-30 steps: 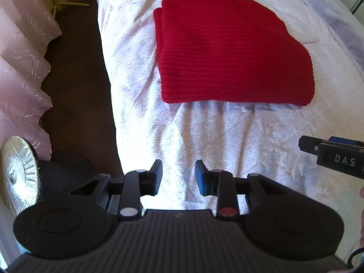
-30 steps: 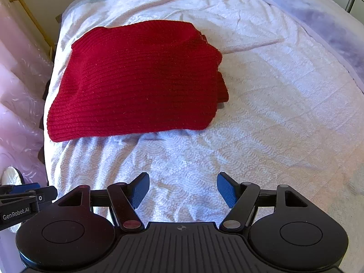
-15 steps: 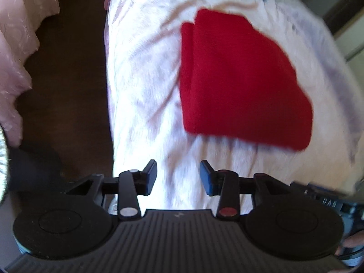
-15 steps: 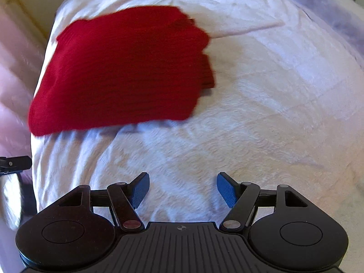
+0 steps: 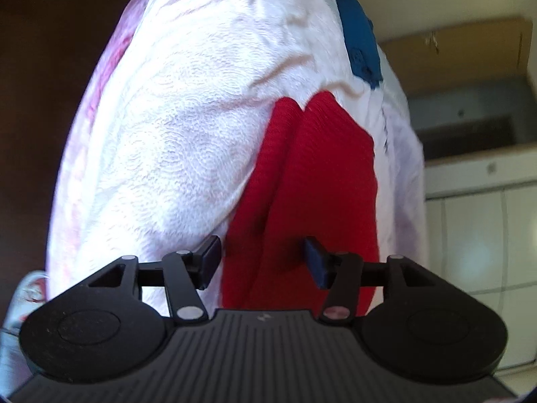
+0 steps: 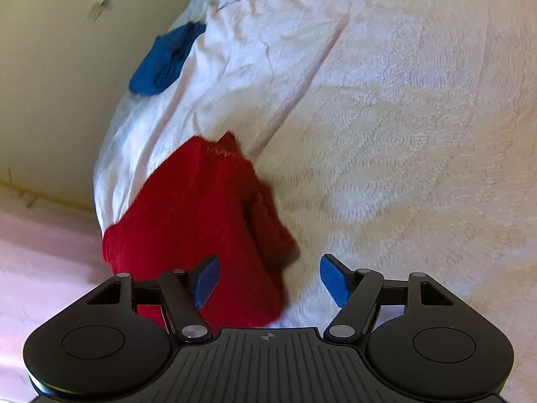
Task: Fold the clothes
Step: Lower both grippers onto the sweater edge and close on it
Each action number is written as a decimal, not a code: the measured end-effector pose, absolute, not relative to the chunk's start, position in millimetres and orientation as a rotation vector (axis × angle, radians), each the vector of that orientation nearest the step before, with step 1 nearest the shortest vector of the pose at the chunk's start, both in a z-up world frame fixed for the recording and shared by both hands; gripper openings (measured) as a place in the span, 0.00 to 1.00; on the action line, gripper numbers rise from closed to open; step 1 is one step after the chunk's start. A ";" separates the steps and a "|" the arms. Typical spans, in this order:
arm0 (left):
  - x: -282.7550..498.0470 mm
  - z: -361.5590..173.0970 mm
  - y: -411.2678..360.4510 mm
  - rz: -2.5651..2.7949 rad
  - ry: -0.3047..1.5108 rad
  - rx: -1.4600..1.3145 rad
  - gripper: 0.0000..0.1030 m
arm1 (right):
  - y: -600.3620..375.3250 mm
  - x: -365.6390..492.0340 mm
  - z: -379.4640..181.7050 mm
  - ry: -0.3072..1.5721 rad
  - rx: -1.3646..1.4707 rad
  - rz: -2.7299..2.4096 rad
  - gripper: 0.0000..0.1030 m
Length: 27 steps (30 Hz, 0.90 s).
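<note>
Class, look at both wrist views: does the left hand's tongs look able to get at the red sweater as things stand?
Probably yes. The left tongs have just been opening, nothing is between them, and the folded red sweater lies directly ahead on the white bedspread with nothing in the way. The right tongs are nowhere in the left view.

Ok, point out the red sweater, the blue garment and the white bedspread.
red sweater point(image 6: 198, 218), right wrist view, middle of its folded top layer.
blue garment point(image 6: 164, 60), right wrist view, centre of the bundle.
white bedspread point(image 6: 402, 117), right wrist view, bare textured patch right of the sweater.
</note>
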<state>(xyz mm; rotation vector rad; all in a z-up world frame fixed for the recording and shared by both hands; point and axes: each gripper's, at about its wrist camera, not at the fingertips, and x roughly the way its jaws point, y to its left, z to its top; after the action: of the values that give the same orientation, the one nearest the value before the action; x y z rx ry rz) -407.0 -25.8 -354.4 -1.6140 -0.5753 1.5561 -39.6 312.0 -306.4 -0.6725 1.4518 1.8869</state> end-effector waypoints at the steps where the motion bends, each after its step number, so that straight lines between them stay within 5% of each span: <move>1: -409.1 -359.2 -25.5 1.534 -0.615 -1.619 0.50 | 314.3 -40.0 -308.5 1.459 -0.665 1.881 0.67; 12: -428.3 -372.7 -7.9 1.463 -0.677 -1.517 0.55 | 316.2 -27.9 -325.0 1.562 -0.568 1.848 0.67; 19: -426.8 -371.7 17.7 1.432 -0.498 -1.414 0.58 | 323.3 -25.9 -325.1 1.565 -0.561 1.870 0.67; 27: -425.0 -371.6 29.7 1.390 -0.476 -1.384 0.47 | 334.6 -26.4 -329.7 1.572 -0.540 1.923 0.67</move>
<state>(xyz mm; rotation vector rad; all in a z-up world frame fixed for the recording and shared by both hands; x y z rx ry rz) -425.0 29.7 -371.6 -1.3842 -0.4761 1.3900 -26.4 334.6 -329.7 -0.5397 1.5717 1.9234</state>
